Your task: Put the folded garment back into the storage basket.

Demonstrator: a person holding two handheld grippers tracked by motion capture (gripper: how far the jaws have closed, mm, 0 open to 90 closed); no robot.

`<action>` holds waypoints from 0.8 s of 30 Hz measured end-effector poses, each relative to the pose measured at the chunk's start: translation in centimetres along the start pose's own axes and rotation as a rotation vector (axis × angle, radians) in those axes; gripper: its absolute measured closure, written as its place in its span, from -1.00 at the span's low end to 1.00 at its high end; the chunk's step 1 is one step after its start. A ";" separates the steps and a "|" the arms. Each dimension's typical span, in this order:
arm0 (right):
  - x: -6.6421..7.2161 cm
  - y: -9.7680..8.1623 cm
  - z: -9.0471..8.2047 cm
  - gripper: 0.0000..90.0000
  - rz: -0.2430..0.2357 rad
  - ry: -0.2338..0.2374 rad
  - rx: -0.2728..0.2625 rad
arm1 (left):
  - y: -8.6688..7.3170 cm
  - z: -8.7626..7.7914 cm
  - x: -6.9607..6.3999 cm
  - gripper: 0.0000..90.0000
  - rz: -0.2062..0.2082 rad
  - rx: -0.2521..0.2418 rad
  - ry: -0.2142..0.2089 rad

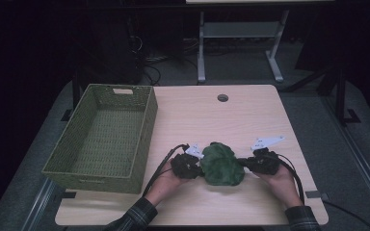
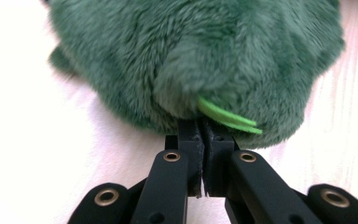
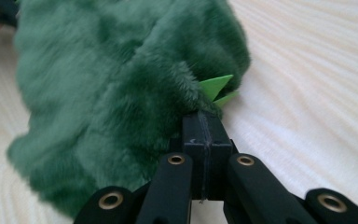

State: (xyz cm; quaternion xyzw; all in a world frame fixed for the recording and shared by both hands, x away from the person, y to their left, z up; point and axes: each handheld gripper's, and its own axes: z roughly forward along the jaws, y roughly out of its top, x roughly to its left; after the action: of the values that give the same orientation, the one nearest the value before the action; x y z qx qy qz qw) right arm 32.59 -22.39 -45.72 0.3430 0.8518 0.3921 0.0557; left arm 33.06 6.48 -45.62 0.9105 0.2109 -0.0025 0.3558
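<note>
A woven green basket (image 1: 101, 139) is seen on the left part of the wooden table (image 1: 250, 115), well apart from the green plush toy (image 1: 221, 164), and nothing is set between the two. The toy is lain near the table's front edge with its long axis roughly front to back, pinched at its left side by the left gripper (image 1: 196, 166) and at its right side by the right gripper (image 1: 247, 163), each with jaws pressed together on fur. Its head end cannot be made out; bright green felt pieces (image 2: 228, 119) are partly buried in the fur.
</note>
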 end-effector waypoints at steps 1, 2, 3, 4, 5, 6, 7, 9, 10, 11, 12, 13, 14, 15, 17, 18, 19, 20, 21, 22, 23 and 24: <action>0.2 -0.1 -0.1 1.00 0.004 0.002 0.005 | 0.0 -0.1 0.2 0.94 -0.004 -0.002 0.001; 0.3 -0.2 -0.1 1.00 -0.001 0.002 0.010 | 0.0 -0.2 0.4 0.94 -0.004 -0.003 0.006; 0.5 -0.3 -0.2 1.00 -0.011 -0.001 0.007 | -0.1 -0.3 0.6 0.94 0.000 -0.002 0.010; 0.7 -0.4 -0.4 1.00 -0.010 -0.001 0.004 | -0.1 -0.5 0.8 0.94 -0.005 -0.006 0.015; 0.8 -0.5 -0.5 1.00 -0.017 -0.001 0.004 | -0.2 -0.6 1.0 0.94 -0.007 -0.007 0.019; 0.9 -0.6 -0.5 1.00 -0.007 0.003 0.007 | -0.2 -0.7 1.2 0.94 -0.007 -0.010 0.026; 1.0 -0.7 -0.5 1.00 -0.012 0.006 0.003 | -0.3 -0.8 1.3 0.94 -0.021 -0.020 0.029; 1.4 -1.0 -0.5 1.00 -0.014 0.013 0.018 | -0.3 -0.9 1.7 0.94 -0.004 -0.013 0.054; 1.5 -1.1 -0.5 1.00 -0.020 0.019 0.021 | -0.3 -0.9 1.8 0.94 -0.002 -0.008 0.054; 1.6 -1.1 -0.5 1.00 -0.030 0.019 0.022 | -0.3 -0.8 2.0 0.94 -0.011 -0.012 0.051; 1.9 -1.2 -0.6 1.00 -0.028 0.015 0.021 | -0.3 -0.8 2.1 0.94 -0.010 -0.010 0.049; 2.0 -1.3 -0.5 1.00 -0.034 0.018 0.021 | -0.3 -0.7 2.1 0.94 -0.005 -0.008 0.052; 2.1 -1.4 -0.4 1.00 -0.034 0.019 0.024 | -0.3 -0.7 2.1 0.94 -0.007 -0.011 0.054; 2.1 -1.4 -0.4 0.99 -0.035 0.017 0.025 | -0.3 -0.6 2.1 0.94 -0.003 -0.010 0.054; 2.1 -1.4 -0.5 0.93 -0.032 0.008 0.020 | -0.3 -0.6 2.0 0.93 -0.007 -0.017 0.056; 2.1 -1.5 -0.7 0.88 -0.031 0.002 0.013 | -0.3 -0.7 2.1 0.90 0.001 -0.012 0.059; 2.0 -1.6 -0.9 0.79 -0.031 -0.013 0.002 | -0.3 -0.8 2.1 0.86 -0.002 -0.014 0.059; 1.9 -1.6 -1.1 0.68 -0.022 -0.028 -0.003 | -0.4 -0.9 2.2 0.80 0.000 -0.011 0.061; 1.7 -1.7 -1.3 0.56 -0.023 -0.053 -0.024 | -0.4 -1.0 2.2 0.73 -0.003 -0.014 0.061; 1.6 -1.9 -1.5 0.43 -0.010 -0.072 -0.038 | -0.5 -1.2 2.2 0.66 0.006 -0.016 0.068; 1.4 -2.2 -1.7 0.28 0.001 -0.092 -0.051 | -0.5 -1.2 2.1 0.57 -0.003 -0.031 0.067; 1.1 -2.4 -1.9 0.17 0.006 -0.116 -0.051 | -0.5 -1.4 2.1 0.48 0.012 -0.023 0.067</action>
State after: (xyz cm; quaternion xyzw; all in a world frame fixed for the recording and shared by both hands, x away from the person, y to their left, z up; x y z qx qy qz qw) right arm 29.78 -23.97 -45.94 0.3662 0.8357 0.3935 0.1124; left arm 34.59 8.53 -45.29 0.9071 0.2172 0.0327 0.3590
